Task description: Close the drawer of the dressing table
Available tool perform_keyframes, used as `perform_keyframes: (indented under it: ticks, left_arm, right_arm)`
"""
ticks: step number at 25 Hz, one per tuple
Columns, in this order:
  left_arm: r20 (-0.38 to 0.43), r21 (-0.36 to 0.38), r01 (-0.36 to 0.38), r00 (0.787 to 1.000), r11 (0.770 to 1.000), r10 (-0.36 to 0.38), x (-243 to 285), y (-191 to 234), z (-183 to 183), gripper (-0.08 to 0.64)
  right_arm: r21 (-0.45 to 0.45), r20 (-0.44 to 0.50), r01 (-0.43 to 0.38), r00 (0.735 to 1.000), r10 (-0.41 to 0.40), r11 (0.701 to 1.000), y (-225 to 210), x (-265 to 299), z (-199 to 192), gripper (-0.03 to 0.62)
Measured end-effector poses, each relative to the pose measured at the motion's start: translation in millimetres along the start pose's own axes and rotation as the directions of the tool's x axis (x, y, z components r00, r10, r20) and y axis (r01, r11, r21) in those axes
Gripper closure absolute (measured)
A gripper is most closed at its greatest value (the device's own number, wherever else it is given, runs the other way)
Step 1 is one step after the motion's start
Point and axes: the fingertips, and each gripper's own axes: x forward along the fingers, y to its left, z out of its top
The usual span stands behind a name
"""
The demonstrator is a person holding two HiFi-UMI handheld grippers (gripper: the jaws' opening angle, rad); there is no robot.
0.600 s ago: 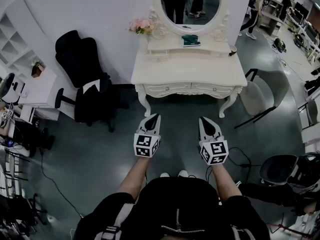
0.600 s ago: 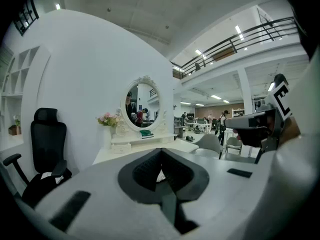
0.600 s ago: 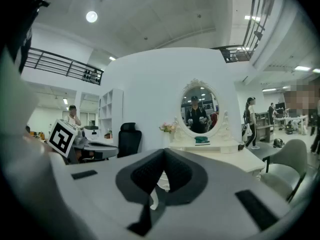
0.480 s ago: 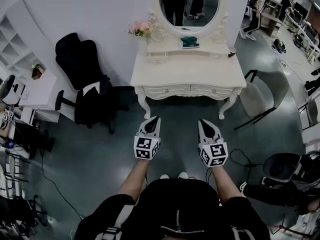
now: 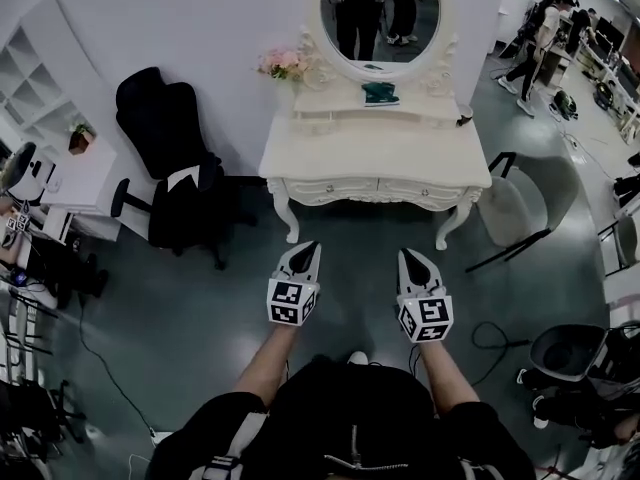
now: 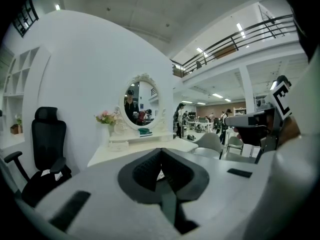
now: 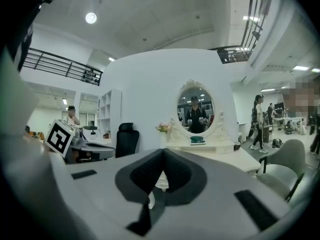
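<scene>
The white dressing table stands against the wall ahead, with an oval mirror above it. Its two drawer fronts look flush with the frame from here. My left gripper and right gripper hover side by side over the floor, a short way in front of the table and apart from it. Both point at the table, shut and holding nothing. The left gripper shows its pads meeting in its own view, with the table behind. The right gripper looks the same, facing the mirror.
A black office chair stands left of the table and a grey chair to its right. Flowers and a teal item sit on the table's upper shelf. Cables cross the floor, white shelving lines the left wall, and people walk at the upper right.
The view has shifted slightly as the person steps. Both grippers stay shut, side by side, at about the same distance from the table. People in the background have walked on.
</scene>
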Motion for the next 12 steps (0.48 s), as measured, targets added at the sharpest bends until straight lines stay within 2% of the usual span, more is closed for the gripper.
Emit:
perform_keyframes:
  ticks: [6,12]
  left_arm:
    - [0.001,-0.002,-0.008,1.000,1.000,0.008,10,-12,-3,0.554]
    - [-0.004,-0.016,-0.010,1.000,1.000,0.010,36,-1,-7,0.554]
  right_arm:
    - [0.007,-0.027,-0.009,1.000,0.010,1.000,-16,1,-13,0.592]
    - [0.006,-0.049,-0.018,0.999,0.018,1.000,-30,27,-18,0.592]
